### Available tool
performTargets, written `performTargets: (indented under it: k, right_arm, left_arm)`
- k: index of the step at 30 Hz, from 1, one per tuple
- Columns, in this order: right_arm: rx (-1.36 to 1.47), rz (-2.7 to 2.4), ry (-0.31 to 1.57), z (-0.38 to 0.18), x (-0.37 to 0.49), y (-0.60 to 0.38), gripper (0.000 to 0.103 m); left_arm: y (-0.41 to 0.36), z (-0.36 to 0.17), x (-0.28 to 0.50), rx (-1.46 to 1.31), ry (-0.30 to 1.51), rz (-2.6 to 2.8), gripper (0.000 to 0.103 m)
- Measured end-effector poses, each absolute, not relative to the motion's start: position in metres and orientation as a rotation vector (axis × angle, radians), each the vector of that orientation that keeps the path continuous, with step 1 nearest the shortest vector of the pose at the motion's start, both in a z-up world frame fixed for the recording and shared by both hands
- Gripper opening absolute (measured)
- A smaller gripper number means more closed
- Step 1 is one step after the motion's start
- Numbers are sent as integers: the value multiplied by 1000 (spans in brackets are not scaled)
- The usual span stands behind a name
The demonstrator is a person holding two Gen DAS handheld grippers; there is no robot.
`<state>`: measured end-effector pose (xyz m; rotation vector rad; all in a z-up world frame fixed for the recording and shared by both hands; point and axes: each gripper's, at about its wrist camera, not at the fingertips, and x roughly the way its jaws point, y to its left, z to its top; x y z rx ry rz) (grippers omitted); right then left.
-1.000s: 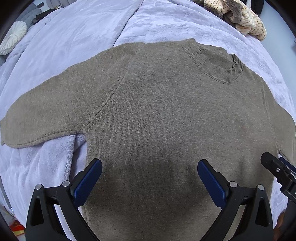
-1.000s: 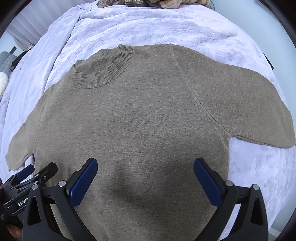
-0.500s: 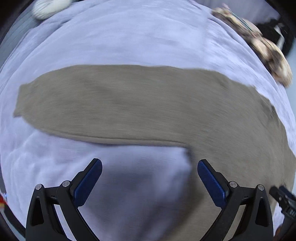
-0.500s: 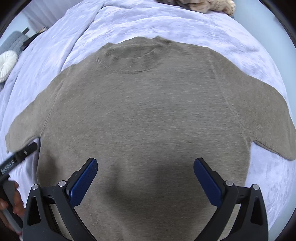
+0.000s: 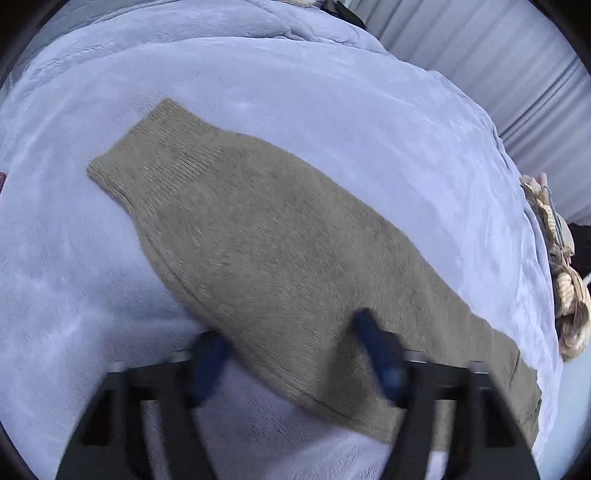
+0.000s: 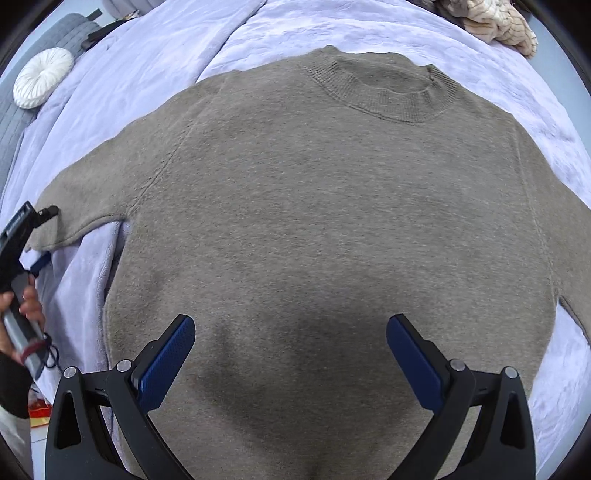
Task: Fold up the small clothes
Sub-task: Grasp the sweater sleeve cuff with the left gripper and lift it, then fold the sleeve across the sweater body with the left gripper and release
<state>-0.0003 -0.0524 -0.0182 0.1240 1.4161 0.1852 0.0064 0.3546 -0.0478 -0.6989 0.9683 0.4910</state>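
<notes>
- The right gripper (image 6: 290, 360) is nearest in the right wrist view. Its two blue fingers (image 6: 166, 360) stand wide apart, with nothing between them. They hang over the bottom part of the soft brown knitted sweater (image 6: 332, 221).
- The sweater lies flat, front up, on the bed. Its round ribbed collar (image 6: 388, 96) points to the far end of the bed.
- The left gripper (image 5: 295, 363) is nearest in the left wrist view. It looks blurry. Its blue fingers (image 5: 380, 354) have just been closing in, and the sweater's long brown sleeve (image 5: 258, 236) lies between them. One finger is at the near edge of the sleeve and the other is over the sleeve. I cannot tell if they are pinching the cloth yet.
- In the right wrist view the left gripper shows at the left edge, by the end part of that sleeve. A person's hand (image 6: 26, 302) holds its grey handle.
- The sleeve stretches out away from the left gripper. Its ribbed cuff (image 5: 155, 155) is at the far end, flat on the cover.
- The fluffy pale purple bed cover (image 6: 155, 48) lies under the sweater and spreads out all around it.
- Far off, a heap of cream striped clothes (image 6: 495, 22) sits at the far end of the bed.
- A round white pleated cushion (image 6: 42, 77) rests on something grey beside the bed, far to the left.
- There are no boxes or baskets to see.
</notes>
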Motion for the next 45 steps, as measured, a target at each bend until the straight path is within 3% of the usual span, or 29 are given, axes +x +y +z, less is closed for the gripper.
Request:
performTargets:
  k: [1, 5, 15, 19, 24, 25, 27, 28, 29, 37, 41, 45]
  right_arm:
    - [127, 187, 1417, -18, 0, -52, 103]
    - [153, 191, 1401, -18, -3, -58, 103]
    - [345, 128, 1268, -2, -22, -123, 103]
    - [412, 49, 1208, 3, -31, -164, 103]
    - [508, -61, 1234, -14, -46, -221, 103]
    - [530, -77, 1242, -18, -48, -229, 103]
    - [559, -104, 1255, -23, -57, -246, 103]
    - [562, -114, 1260, -26, -60, -250, 103]
    - [563, -119, 1263, -28, -62, -253, 103]
    - [360, 69, 1171, -2, -20, -202, 103]
    - [33, 209, 1106, 12, 21, -121, 103]
    - [-400, 217, 1028, -10, 48, -46, 102]
  left_arm:
    - [358, -47, 7, -722, 951, 457, 20]
    - [343, -24, 21, -676, 905, 328, 12]
    - [156, 80, 60, -433, 779, -283, 12]
    - [46, 67, 69, -353, 866, -464, 12]
    - [-47, 6, 63, -97, 1031, -458, 13]
    - [-54, -6, 61, -63, 1066, -448, 13]
    - [-55, -15, 50, -38, 1104, -431, 32]
    - [-52, -16, 43, -43, 1108, -427, 57]
    - [-47, -16, 43, -42, 1099, -412, 71]
    - [45, 33, 60, -50, 992, -203, 72]
    - [108, -1, 96, -69, 1119, -45, 72]
    - [142, -37, 116, -187, 1214, -62, 71]
